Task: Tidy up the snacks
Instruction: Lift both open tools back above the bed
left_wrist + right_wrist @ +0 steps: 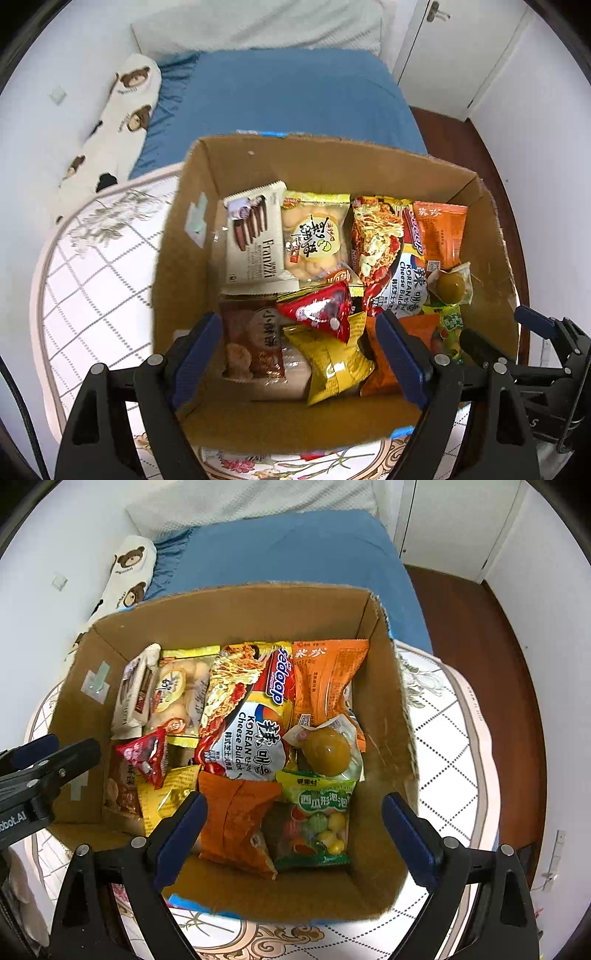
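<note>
the snacks lie packed in an open cardboard box [221, 616] on a round patterned table [454, 746]: a noodle packet [243, 716] in the middle, a candy bag [317, 823] at the near right, a biscuit pack [255, 236] at the far left. the left gripper [299, 354] and right gripper [295, 830] hover over the box, both spread wide and holding nothing. a blue bed [288, 96] lies behind.
</note>
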The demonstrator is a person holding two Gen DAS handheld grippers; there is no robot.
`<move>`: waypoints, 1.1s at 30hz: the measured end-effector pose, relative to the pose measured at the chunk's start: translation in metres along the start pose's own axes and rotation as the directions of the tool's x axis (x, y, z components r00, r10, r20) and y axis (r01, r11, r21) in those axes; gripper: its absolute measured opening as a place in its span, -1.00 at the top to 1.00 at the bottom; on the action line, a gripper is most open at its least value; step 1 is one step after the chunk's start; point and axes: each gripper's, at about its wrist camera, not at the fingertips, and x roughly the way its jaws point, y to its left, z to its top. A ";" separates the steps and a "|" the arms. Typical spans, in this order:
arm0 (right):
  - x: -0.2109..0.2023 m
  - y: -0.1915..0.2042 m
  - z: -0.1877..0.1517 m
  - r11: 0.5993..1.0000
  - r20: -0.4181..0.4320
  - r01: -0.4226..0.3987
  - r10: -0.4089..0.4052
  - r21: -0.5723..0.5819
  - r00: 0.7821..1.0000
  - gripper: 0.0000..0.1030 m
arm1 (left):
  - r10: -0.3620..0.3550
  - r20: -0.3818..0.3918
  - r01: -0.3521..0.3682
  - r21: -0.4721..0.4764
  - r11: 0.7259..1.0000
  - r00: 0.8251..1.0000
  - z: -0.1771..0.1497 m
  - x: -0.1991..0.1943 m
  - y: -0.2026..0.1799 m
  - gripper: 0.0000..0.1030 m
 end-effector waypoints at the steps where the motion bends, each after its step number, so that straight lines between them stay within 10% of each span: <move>1: -0.008 0.000 -0.003 1.000 0.018 0.000 0.000 0.001 1.000 -0.89 | -0.001 0.025 0.001 0.000 1.000 1.000 -0.004 -0.010 0.000 -0.66; 23: -0.166 0.018 -0.087 1.000 0.362 0.015 -0.007 -0.020 0.932 -0.89 | -0.015 0.325 0.000 0.045 0.999 0.946 -0.090 -0.142 -0.008 -0.66; 33: -0.165 0.026 -0.133 0.994 0.337 -0.106 0.091 0.026 0.937 -0.89 | 0.022 0.351 -0.021 -0.007 1.000 0.936 -0.130 -0.148 0.010 -0.66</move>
